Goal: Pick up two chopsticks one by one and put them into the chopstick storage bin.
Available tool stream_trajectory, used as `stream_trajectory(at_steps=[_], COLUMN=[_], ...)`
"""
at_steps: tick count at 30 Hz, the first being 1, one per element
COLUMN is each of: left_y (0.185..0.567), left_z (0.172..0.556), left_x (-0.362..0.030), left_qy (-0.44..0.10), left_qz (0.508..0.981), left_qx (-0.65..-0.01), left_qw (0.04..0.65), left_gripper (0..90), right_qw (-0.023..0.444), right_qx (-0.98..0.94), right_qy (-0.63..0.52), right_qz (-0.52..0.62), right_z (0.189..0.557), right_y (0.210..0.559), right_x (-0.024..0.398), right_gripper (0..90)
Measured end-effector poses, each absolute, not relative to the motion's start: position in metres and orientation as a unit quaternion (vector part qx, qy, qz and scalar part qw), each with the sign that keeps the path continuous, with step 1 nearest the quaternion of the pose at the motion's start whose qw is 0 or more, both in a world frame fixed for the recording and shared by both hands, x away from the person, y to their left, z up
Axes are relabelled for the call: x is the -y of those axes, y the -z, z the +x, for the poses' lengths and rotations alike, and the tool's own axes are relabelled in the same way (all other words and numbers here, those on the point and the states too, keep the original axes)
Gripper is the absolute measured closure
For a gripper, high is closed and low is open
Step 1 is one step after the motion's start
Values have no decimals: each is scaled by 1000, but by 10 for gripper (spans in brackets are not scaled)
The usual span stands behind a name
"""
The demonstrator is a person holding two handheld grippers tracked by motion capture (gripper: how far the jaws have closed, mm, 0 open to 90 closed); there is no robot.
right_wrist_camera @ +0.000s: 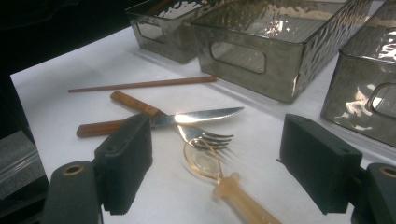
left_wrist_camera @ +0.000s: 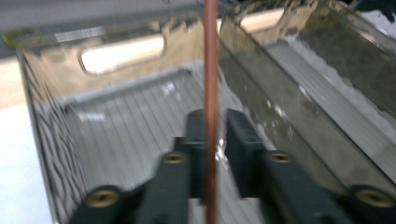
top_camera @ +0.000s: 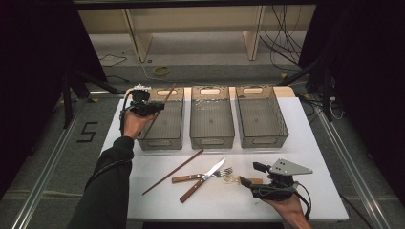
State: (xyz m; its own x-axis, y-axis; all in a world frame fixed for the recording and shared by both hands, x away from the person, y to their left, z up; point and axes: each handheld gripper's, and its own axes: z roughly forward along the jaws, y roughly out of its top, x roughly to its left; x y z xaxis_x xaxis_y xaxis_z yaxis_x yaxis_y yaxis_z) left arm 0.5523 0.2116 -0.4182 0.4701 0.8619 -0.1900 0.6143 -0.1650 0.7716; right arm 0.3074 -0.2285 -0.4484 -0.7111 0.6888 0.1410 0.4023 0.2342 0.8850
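Left gripper (left_wrist_camera: 215, 140), jaws slightly parted around a chopstick (left_wrist_camera: 211, 70), hangs over the left bin (top_camera: 162, 140); right gripper (right_wrist_camera: 215, 163), at five o'clock, gapes empty above the whisk (right_wrist_camera: 205, 163).

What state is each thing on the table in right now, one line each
Left gripper: jaws slightly apart around a chopstick, over the left bin.
Held chopstick: between the jaws, slanting into the left bin.
Right gripper: open, holding nothing.
Left bin: upright, chopstick entering it.
Middle bin: upright, empty.
Right bin: upright, empty.
Second chopstick: flat on the table.
Knife: lying across the fork.
Fork: lying flat.
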Motion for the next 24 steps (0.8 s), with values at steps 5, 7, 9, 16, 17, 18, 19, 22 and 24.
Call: stream_trajectory(at_steps=[5, 7, 9, 16, 17, 18, 19, 22, 24], left_y=[408, 402, 396, 385, 385, 385, 385, 391, 398], left_z=[539, 530, 520, 474, 468, 462, 458, 443, 437], left_x=[-216, -216, -215, -208, -206, -205, -204, -201, -201], left_qy=[-109, -100, -93, -88, -90, -91, -87, -77, -70], left_qz=[751, 759, 764, 785, 787, 789, 791, 801, 805], left_qx=[-487, -482, -475, -452, -448, -442, -439, -429, -427], left_qw=[433, 427, 426, 414, 415, 417, 417, 410, 405], left_gripper=[561, 494, 444, 334, 326, 319, 313, 290, 292], right_qw=[142, 142, 142, 144, 144, 144, 143, 143, 143], right_qx=[-772, -773, -773, -773, -773, -773, -773, -773, -774], right_qy=[-508, -507, -507, -508, -508, -508, -507, -507, -506], right_qz=[354, 354, 354, 353, 352, 352, 353, 353, 353], right_z=[307, 307, 307, 307, 307, 307, 307, 307, 307], right_y=[448, 448, 448, 448, 448, 448, 448, 448, 449], right_x=[229, 229, 228, 228, 228, 228, 228, 228, 228], right_gripper=[261, 261, 261, 261, 261, 261, 262, 261, 261])
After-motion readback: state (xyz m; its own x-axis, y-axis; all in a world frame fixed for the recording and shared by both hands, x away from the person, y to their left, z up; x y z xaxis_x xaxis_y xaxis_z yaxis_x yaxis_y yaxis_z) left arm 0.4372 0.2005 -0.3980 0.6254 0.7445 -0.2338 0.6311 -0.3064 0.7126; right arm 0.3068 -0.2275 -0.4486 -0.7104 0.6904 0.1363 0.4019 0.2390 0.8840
